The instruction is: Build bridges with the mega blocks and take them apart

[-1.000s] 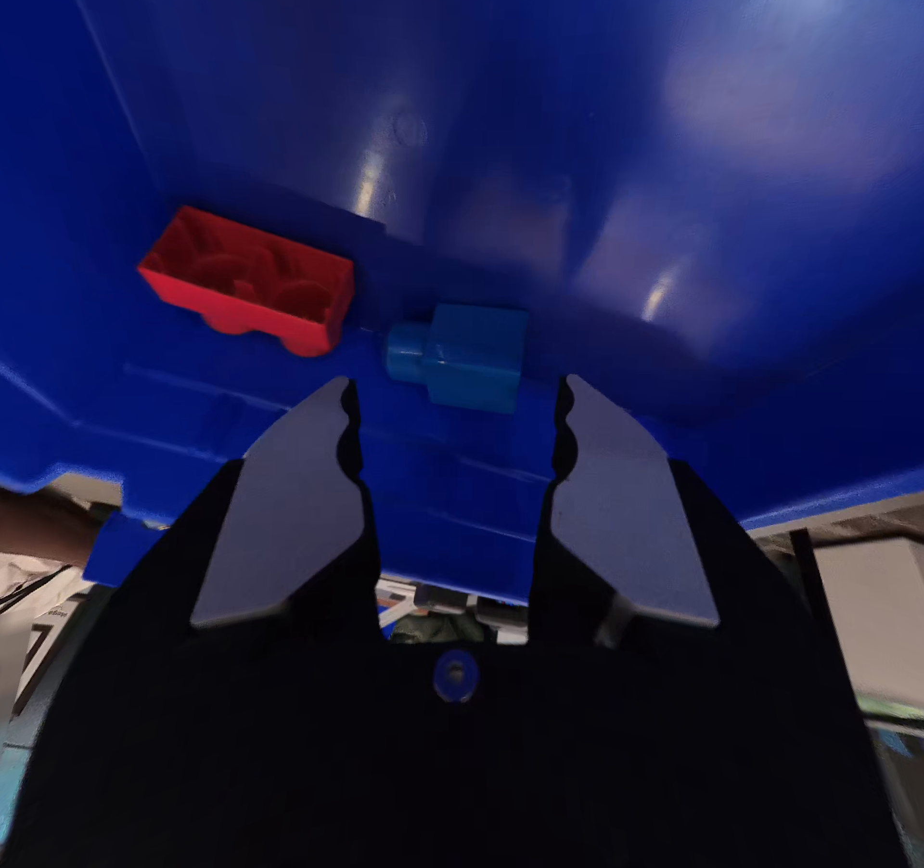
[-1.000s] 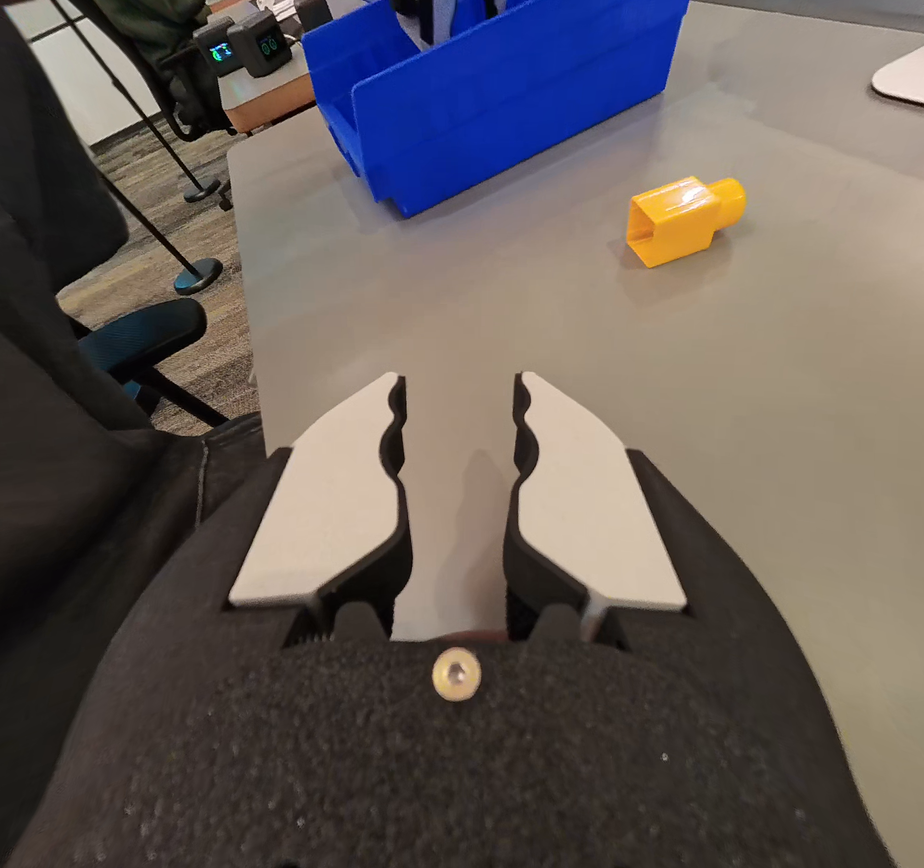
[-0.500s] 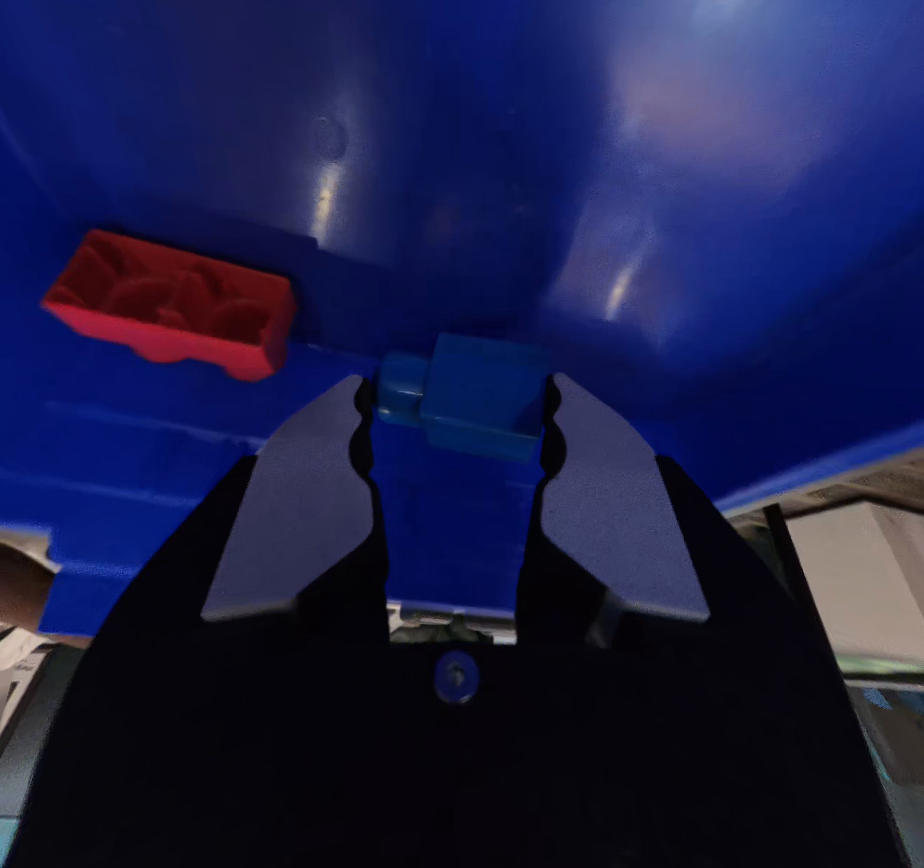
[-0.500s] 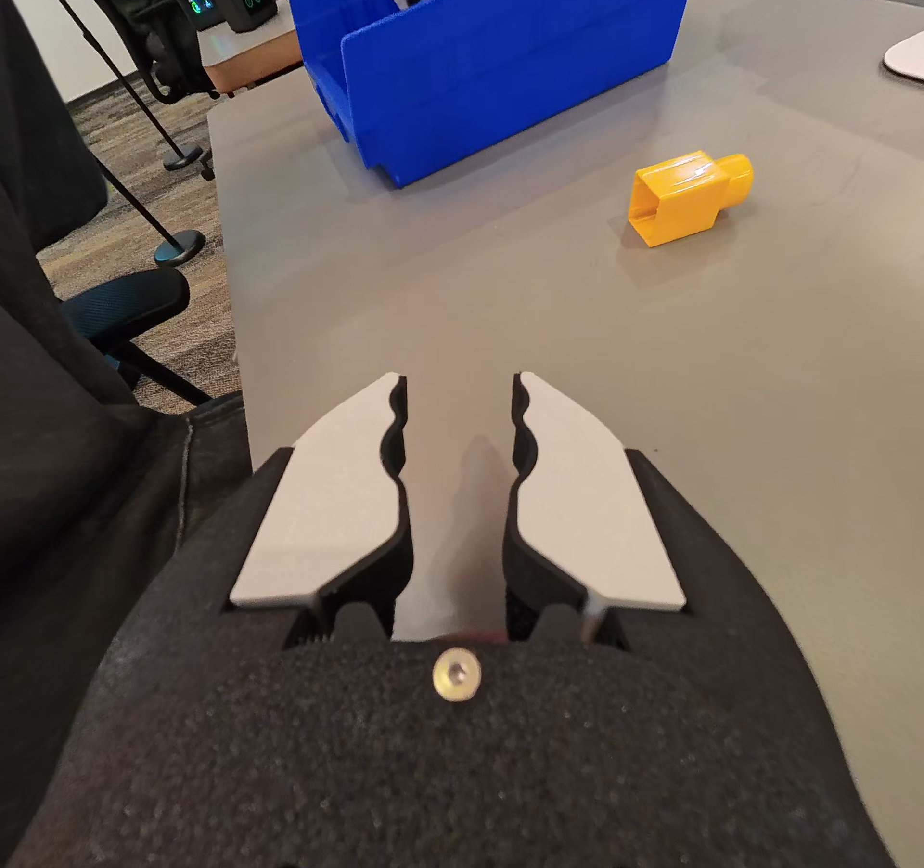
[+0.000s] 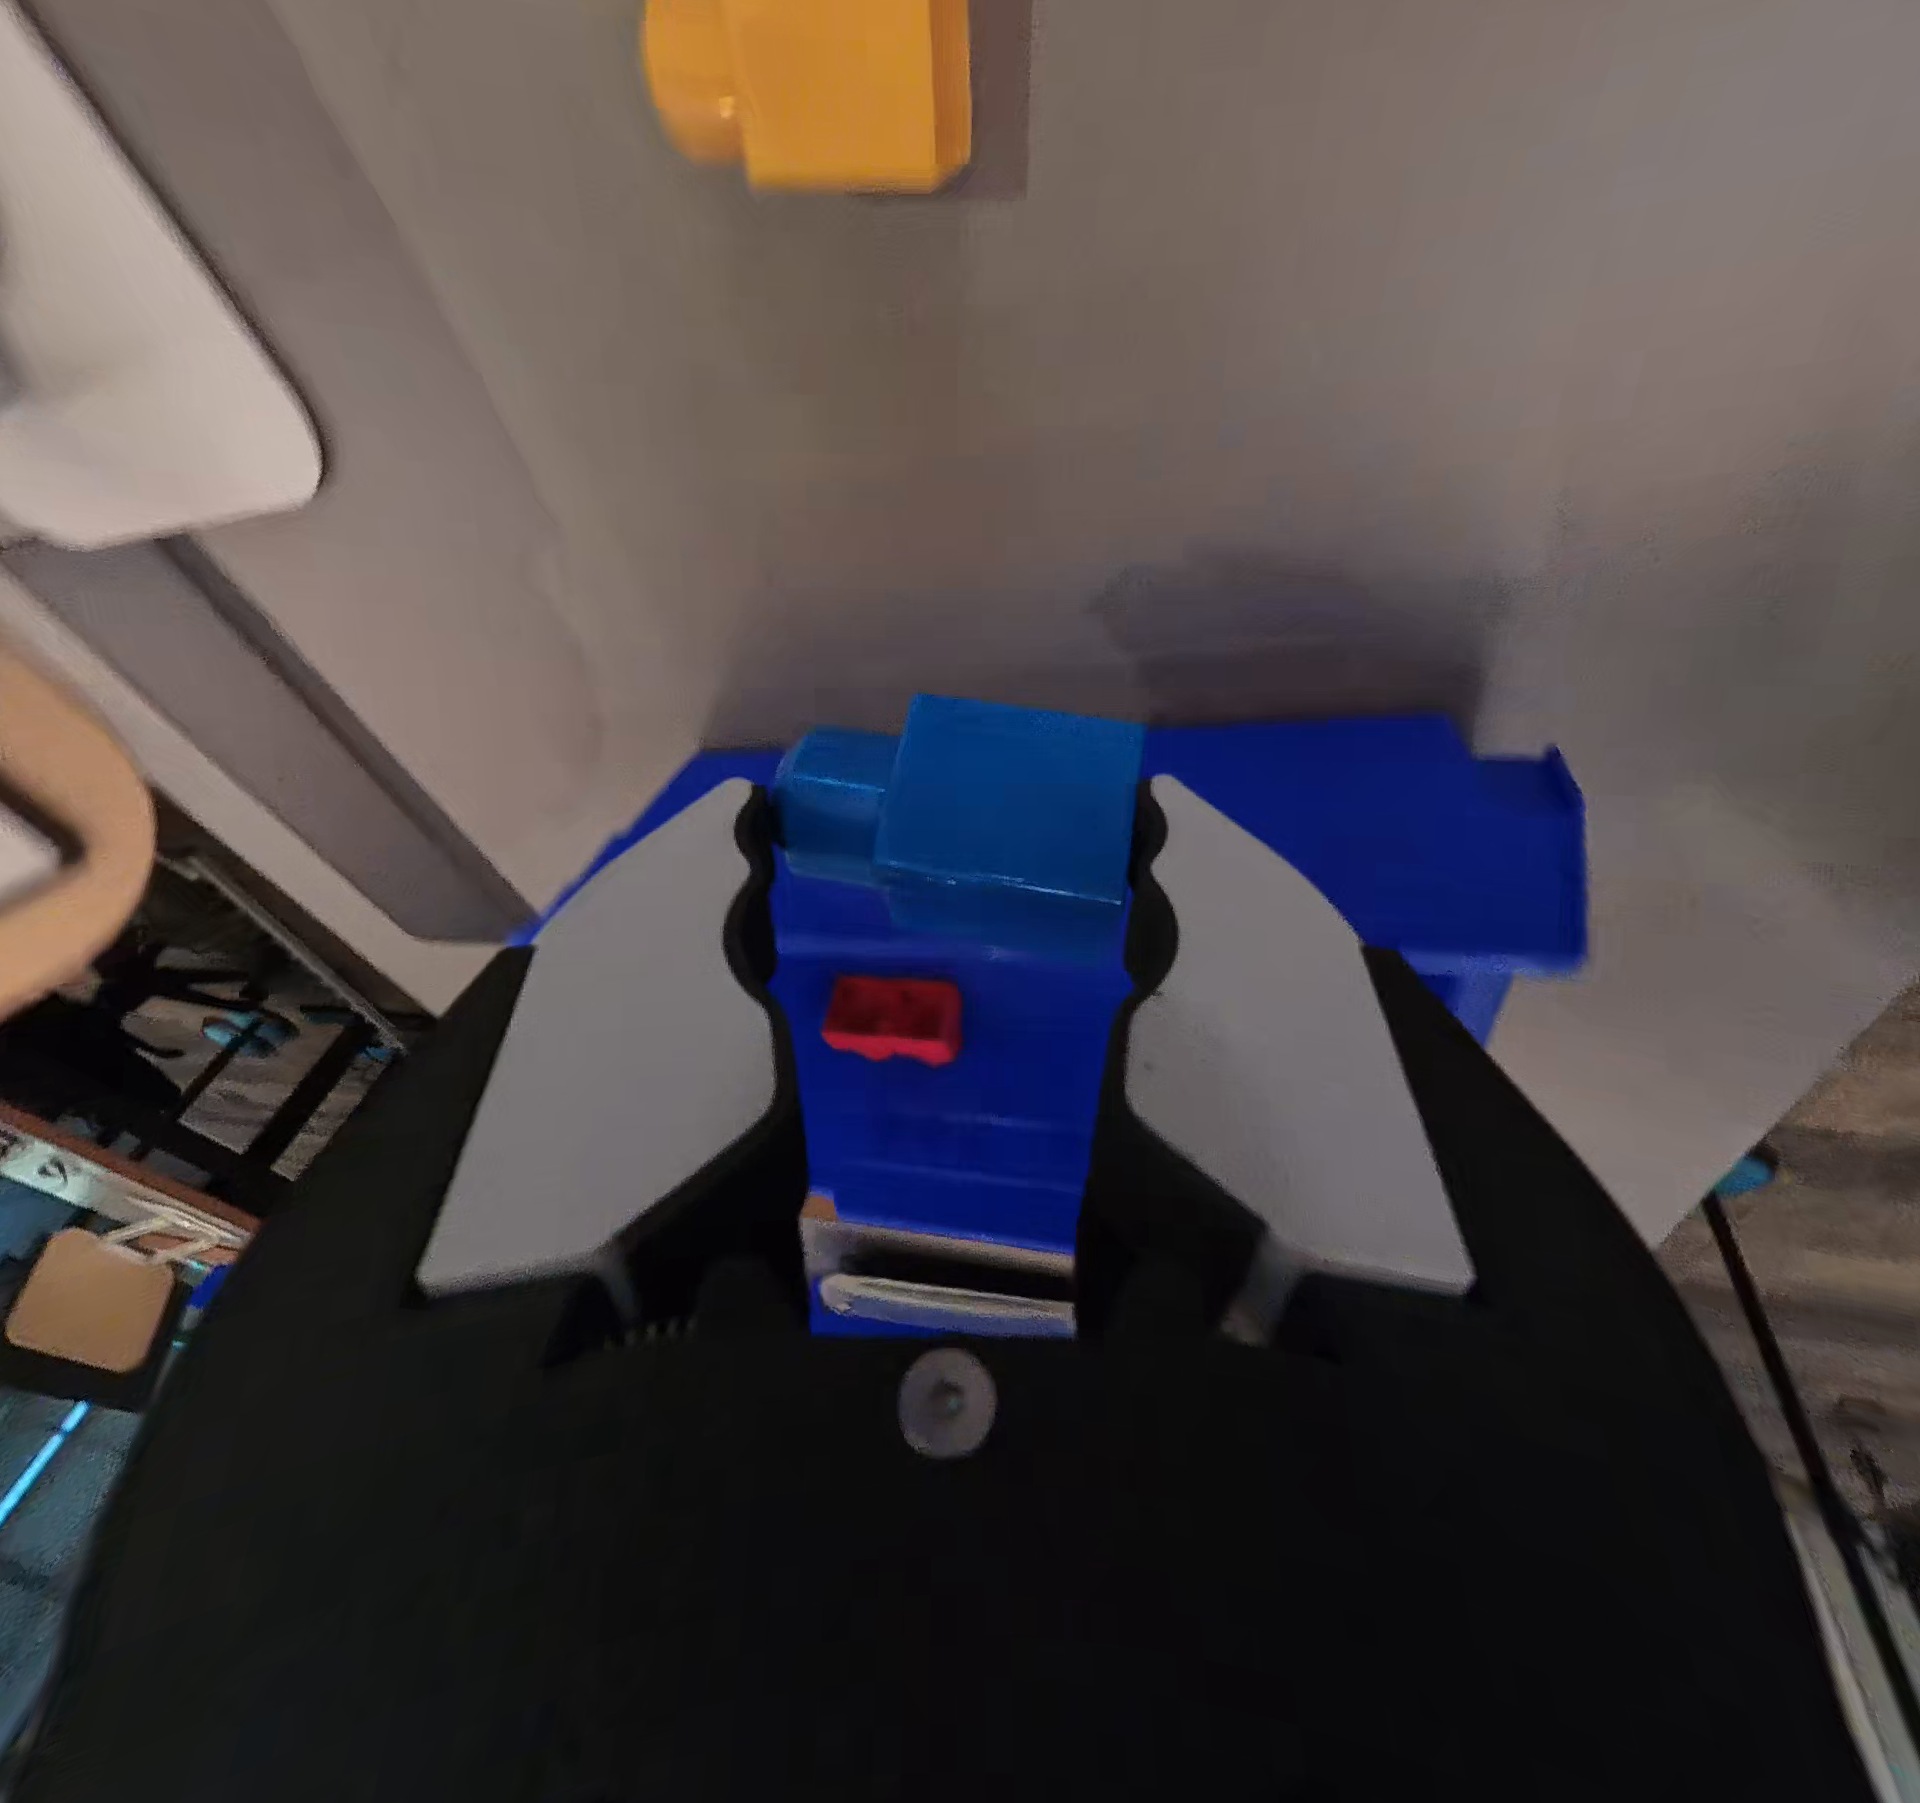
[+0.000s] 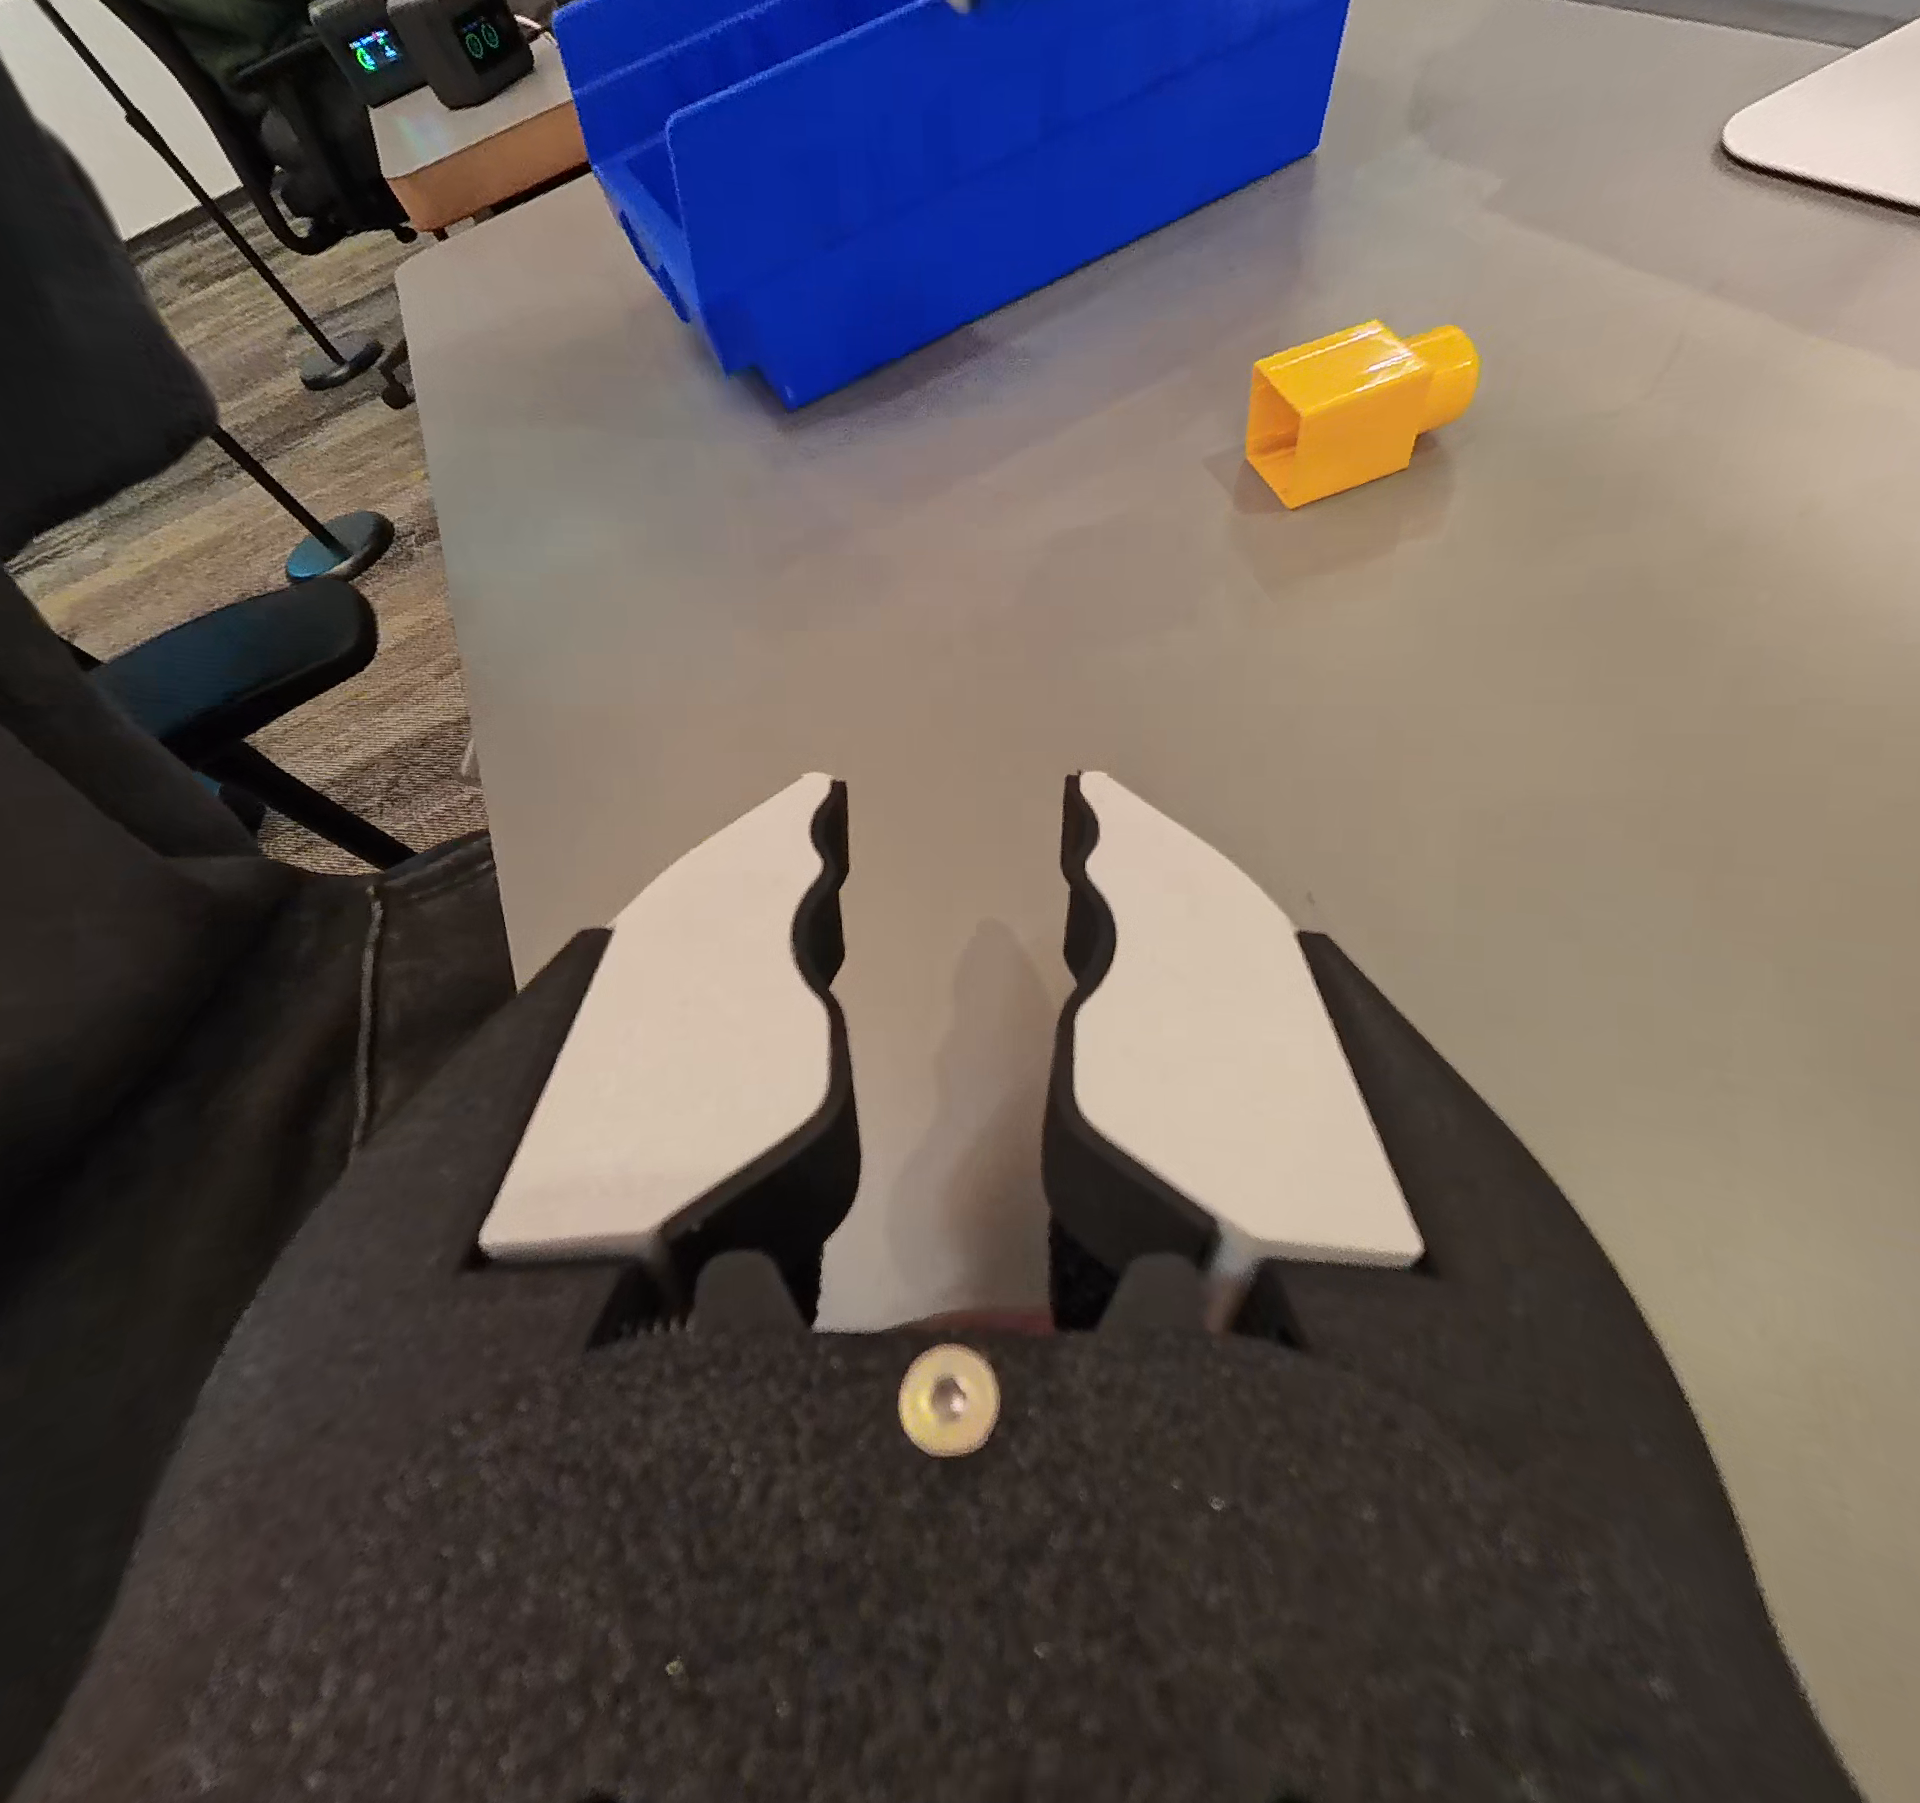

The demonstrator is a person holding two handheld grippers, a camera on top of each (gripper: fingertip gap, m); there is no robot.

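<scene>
On the grey desk (image 6: 1039, 610) sits the blue bin (image 6: 987, 153). Above it, the left gripper (image 5: 951, 818) pinches a blue block (image 5: 997, 818). Carry it slowly beside the yellow block (image 6: 1351, 403). The right gripper (image 6: 956, 818) waits spread, holding nothing.

Grey table (image 6: 1143, 610), matte top. Blue bin (image 6: 987, 153) sits on it at upper centre of the right wrist view. Yellow block (image 6: 1351, 408) lies on its side, right of the bin and apart from it. Pale flat slab (image 6: 1829, 127) at the upper right edge, possibly a monitor base.
</scene>
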